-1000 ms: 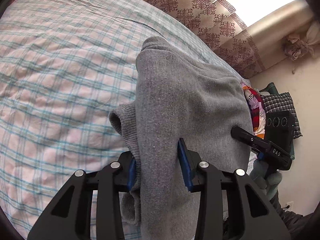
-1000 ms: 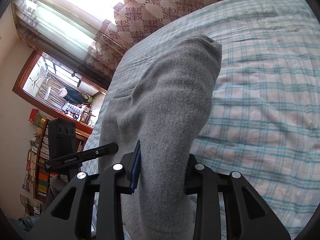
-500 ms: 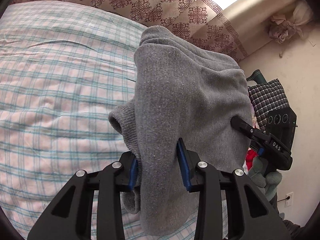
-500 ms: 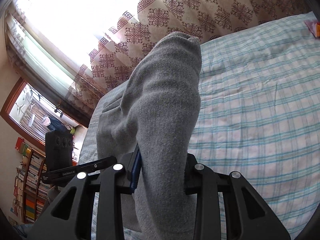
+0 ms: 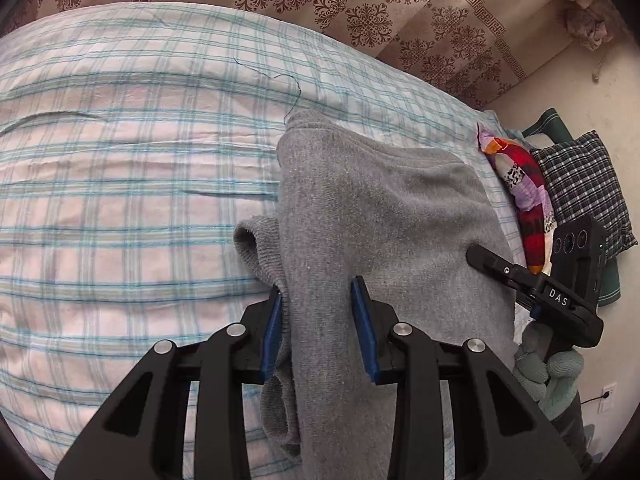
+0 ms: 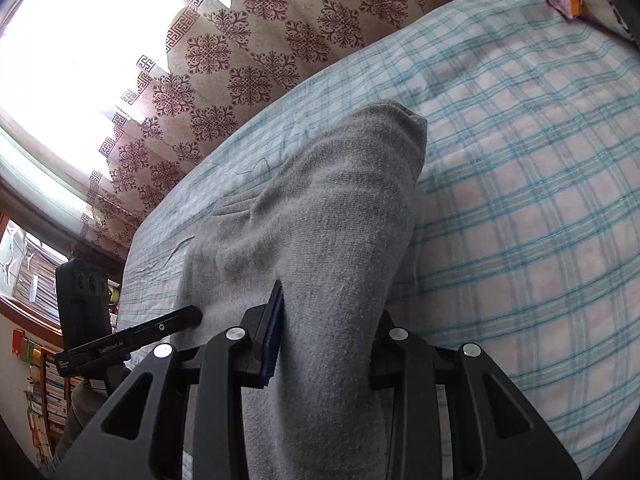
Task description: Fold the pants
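Bed (image 5: 120,184) with blue-pink plaid sheet; patterned curtain (image 6: 248,60) behind, bright window at its edge. Grey pants (image 5: 384,216) lie bunched on the sheet, near end lifted off it. Left gripper (image 5: 320,320) pinches a thick fold, a cuff opening bulging just left of its blue pads. Right gripper (image 6: 324,336) clamps another fold; cloth hides its right pad. Loose dark thread (image 5: 276,80) on the sheet beyond the pants. Colourful cloth (image 5: 520,184) and checked pillow (image 5: 584,184) at the bed's far right. Bookshelf (image 6: 44,392) at lower left in the right view.
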Available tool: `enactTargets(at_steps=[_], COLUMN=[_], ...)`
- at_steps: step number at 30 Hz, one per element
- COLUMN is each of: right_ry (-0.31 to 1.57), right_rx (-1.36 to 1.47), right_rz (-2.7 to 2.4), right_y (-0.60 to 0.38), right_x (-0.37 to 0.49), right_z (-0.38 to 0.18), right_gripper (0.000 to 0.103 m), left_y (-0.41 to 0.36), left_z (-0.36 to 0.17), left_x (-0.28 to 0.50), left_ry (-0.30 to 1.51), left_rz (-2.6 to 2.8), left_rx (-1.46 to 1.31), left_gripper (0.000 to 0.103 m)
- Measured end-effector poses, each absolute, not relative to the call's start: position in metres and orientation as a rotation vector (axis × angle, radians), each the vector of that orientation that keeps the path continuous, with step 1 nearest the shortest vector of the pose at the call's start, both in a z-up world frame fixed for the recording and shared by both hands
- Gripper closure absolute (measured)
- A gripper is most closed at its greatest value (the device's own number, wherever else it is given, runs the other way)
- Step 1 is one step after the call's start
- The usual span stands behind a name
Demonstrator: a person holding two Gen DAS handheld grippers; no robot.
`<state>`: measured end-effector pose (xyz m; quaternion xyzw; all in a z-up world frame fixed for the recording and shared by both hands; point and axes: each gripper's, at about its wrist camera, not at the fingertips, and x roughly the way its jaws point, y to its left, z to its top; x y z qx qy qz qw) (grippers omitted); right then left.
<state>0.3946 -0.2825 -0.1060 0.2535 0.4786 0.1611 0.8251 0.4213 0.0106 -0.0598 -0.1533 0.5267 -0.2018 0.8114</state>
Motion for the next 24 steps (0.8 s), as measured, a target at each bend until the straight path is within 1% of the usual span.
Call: enactTargets(at_steps=[1,2,3,4,6,9,14,15,19,23,24], right_ry=[1.017,1.009,1.003,0.994,0.958,0.880,0.828,0.827,0.861,0.936,0.937], right_rx=[0.522,0.487,0.438,0.381,0.264,0.096,-0.031,-0.036,-0.041,-0.026,-0.018], right_rz=[0.325,0.302,0.267,0.224,0.147,0.066,0.066,0.061,0.056,0.040,0.038], right_y=[-0.283,-0.282,-0.280,-0.278,-0.272,-0.256,-0.231,-0.229,-0.223,-0.225,-0.227], right_x=[0.395,0.393,0.390,0.387,0.376,0.351,0.302,0.293,0.281,0.288,0.289], right_z=[-0.108,-0.108,-0.106,-0.103,-0.093,-0.072,-0.059,-0.060,-0.073,-0.099,-0.102], right_gripper=[0.064,0.062,0.053,0.048,0.044,0.044,0.041,0.041,0.041,0.040,0.038], left_y=[0.007,0.004,0.001,-0.005,-0.014,-0.019,-0.023,-0.025,-0.030,-0.042,-0.044], left_z=[-0.061,-0.062,-0.063,-0.062,-0.062,-0.057,-0.042,-0.039,-0.030,-0.034,-0.036], left_x=[0.422,0.422,0.421,0.421,0.422,0.419,0.399,0.394,0.366,0.350,0.348], left_ry=[1.122,1.118,1.110,1.100,1.074,1.044,0.993,0.975,0.918,0.916,0.924], left_rz=[-0.420,-0.407,-0.395,-0.384,-0.337,-0.291,-0.173,-0.163,-0.149,-0.162,-0.165], left_rx=[-0.310,-0.286,-0.252,-0.213,-0.125,-0.058,0.049,0.069,0.154,0.233,0.237], left_gripper=[0.067,0.062,0.059,0.057,0.039,0.037,0.021,0.019,0.018,0.018,0.018])
